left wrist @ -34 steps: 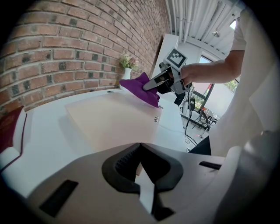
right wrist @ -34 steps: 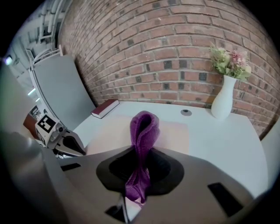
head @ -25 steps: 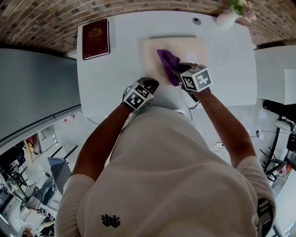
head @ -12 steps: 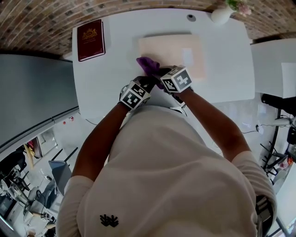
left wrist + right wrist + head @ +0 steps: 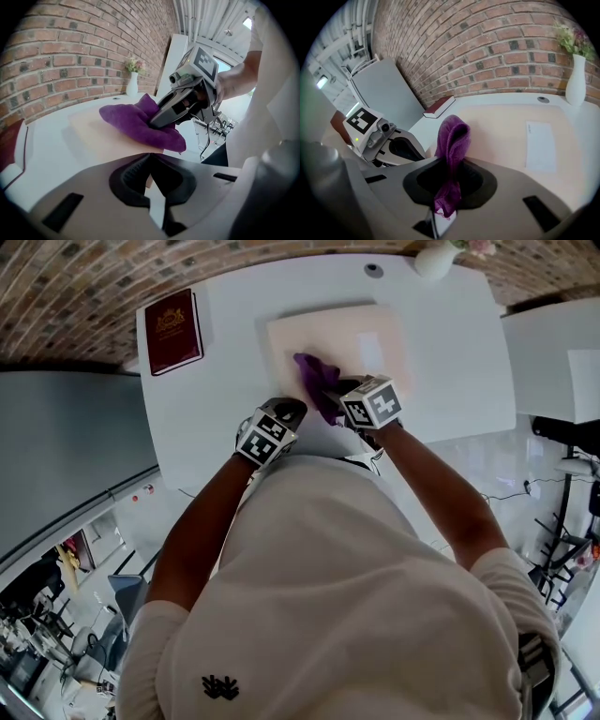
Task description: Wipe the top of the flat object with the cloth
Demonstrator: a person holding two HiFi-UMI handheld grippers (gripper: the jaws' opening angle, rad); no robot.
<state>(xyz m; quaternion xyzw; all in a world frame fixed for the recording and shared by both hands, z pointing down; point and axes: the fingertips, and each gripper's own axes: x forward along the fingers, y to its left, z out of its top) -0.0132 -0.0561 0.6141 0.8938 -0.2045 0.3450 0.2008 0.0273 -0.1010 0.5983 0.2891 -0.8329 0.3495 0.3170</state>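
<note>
The flat object is a pale beige board (image 5: 366, 334) lying on the white table (image 5: 225, 381); it also shows in the gripper views (image 5: 101, 138) (image 5: 506, 126). My right gripper (image 5: 341, 390) (image 5: 451, 164) is shut on a purple cloth (image 5: 315, 377) (image 5: 453, 138). The cloth (image 5: 133, 123) rests on the board's near left part. My left gripper (image 5: 285, 412) (image 5: 150, 157) is shut and holds nothing; it sits at the board's near left corner, just left of the cloth.
A dark red book (image 5: 172, 330) lies at the table's far left corner. At the far right edge stands a white vase with flowers (image 5: 437, 257) (image 5: 575, 86). A white label (image 5: 540, 145) marks the board's right half. The table's near edge runs just under both grippers.
The right gripper dragged the cloth left to the board's near left corner, then came back a little to the right onto the board. The left gripper has hardly moved.
</note>
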